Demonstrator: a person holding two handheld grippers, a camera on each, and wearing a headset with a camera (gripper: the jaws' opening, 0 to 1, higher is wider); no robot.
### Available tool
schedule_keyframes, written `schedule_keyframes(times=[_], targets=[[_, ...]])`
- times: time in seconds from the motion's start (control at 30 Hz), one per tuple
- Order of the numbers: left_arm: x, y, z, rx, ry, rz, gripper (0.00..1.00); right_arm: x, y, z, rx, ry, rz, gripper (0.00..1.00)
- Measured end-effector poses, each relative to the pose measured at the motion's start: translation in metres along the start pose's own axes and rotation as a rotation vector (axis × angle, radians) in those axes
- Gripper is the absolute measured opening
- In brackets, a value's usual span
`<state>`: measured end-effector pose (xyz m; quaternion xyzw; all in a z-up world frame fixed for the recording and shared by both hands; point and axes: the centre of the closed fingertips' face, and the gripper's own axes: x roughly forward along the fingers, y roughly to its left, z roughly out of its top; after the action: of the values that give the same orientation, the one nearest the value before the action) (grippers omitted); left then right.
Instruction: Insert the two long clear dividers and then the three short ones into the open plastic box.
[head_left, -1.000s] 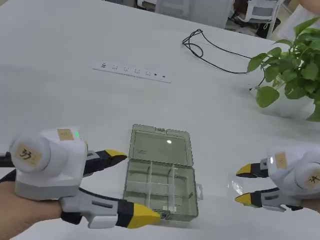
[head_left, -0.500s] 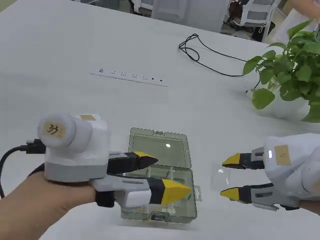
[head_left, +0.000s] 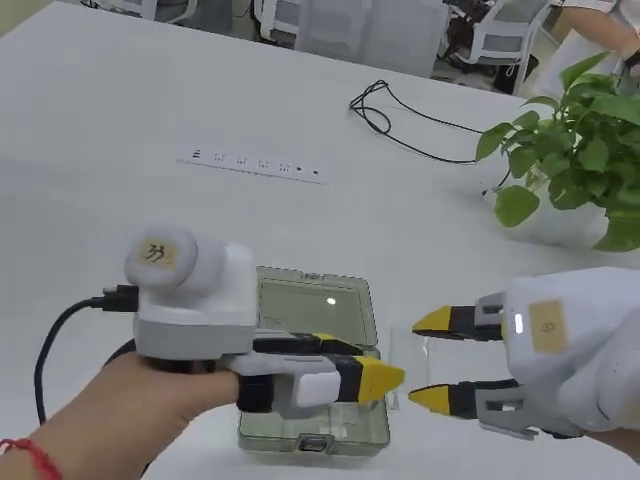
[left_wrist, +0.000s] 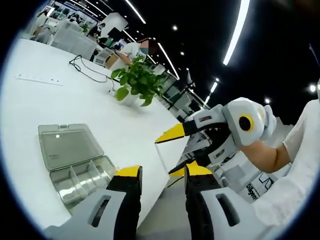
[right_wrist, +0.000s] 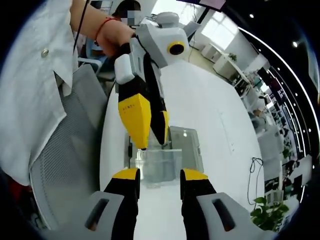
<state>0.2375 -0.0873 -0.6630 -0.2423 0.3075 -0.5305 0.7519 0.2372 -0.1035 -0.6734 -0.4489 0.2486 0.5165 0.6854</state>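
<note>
Your right gripper (head_left: 432, 360) is spread wide, its yellow tips either side of a small, flat divider of clear plastic (right_wrist: 158, 163) that lies on the smooth white table (head_left: 120, 120) just beside the smoky translucent plastic box (head_left: 312, 298). The jaws stand that way, I judge, to close on the divider's thin edges, since a glassy, slick sheet offers little else to grip. Whether the tips touch it, I can't tell. Your left gripper (left_wrist: 162, 172) is released too, with nothing between its jaws. It hangs over the box's base, likely ready to steady it. The hinged lid lies open behind, and your left gripper view shows clear partitions already splitting the base into compartments
</note>
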Motion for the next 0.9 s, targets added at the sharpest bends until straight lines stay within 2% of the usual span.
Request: schedule_keyframes(times=[0.13, 0.33, 0.9], targets=[[0.002, -0.002, -0.002, -0.025, 0.005, -0.011, 0.23, -0.003, 0.002, 0.011, -0.022, -0.007, -0.004, 0.33], [0.004, -0.005, -0.002, -0.051, 0.001, -0.025, 0.10, -0.005, 0.002, 0.016, -0.047, -0.002, -0.008, 0.33], [0.004, -0.008, -0.003, -0.063, -0.003, -0.036, 0.00, -0.004, 0.003, 0.018, -0.045, 0.011, -0.015, 0.33]])
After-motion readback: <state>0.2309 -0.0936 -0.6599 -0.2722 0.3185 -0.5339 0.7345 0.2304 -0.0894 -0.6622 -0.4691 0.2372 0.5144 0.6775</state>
